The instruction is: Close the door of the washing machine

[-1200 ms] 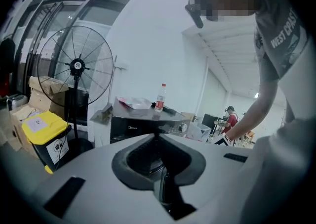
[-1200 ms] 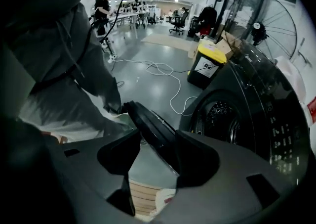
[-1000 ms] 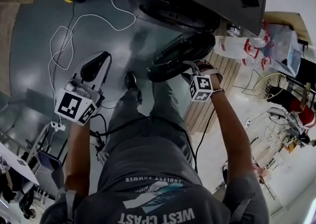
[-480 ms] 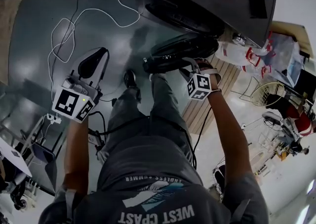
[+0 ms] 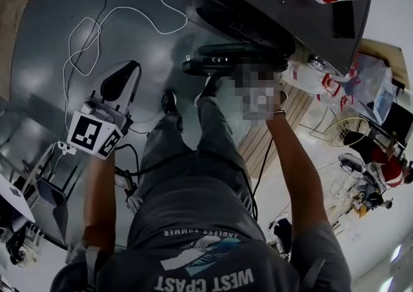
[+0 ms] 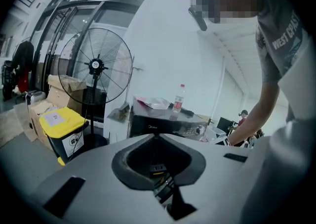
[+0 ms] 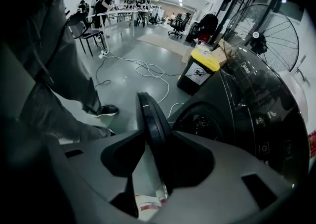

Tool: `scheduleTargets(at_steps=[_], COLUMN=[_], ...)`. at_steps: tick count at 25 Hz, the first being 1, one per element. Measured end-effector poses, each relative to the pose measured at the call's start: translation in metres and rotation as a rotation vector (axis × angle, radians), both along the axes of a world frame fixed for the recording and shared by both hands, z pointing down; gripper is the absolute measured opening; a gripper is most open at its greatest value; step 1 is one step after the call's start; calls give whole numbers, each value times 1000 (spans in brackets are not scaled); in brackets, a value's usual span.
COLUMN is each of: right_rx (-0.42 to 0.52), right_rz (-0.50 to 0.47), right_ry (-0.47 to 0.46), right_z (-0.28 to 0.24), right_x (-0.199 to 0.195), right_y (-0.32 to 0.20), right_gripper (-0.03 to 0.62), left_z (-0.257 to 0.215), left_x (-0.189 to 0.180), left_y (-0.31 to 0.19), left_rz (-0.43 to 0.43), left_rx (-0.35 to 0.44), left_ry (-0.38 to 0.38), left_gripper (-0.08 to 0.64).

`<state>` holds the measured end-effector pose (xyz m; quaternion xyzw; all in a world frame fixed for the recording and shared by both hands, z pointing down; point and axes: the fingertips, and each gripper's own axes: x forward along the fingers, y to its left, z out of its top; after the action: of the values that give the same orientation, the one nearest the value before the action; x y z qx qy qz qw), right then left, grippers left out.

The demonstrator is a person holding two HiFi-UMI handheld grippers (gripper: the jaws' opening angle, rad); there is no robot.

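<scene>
The dark front-loading washing machine occupies the upper centre and right of the head view. Its round black door stands open, swung clear of the drum opening, just below the machine's front. The right gripper has the door's rim between its jaws, which have just been closing and bear on both faces of it. The left gripper, at centre left above the grey floor, has its jaws together, holding nothing.
</scene>
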<state>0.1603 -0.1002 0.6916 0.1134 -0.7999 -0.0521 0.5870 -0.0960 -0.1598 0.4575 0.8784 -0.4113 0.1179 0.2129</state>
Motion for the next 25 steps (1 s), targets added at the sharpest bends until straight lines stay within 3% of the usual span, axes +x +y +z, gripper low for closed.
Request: scheduleTargets(at_steps=[25], right_rx=[224], right_rz=[82], right_ry=[111], right_z=[1], right_x=[-6], right_y=[-102], right_gripper=[164], left_z=[10], left_x=[-40], left_y=[-29], left_rz=[-91], left_rx=[-22], left_ry=[-30], left_gripper=[37])
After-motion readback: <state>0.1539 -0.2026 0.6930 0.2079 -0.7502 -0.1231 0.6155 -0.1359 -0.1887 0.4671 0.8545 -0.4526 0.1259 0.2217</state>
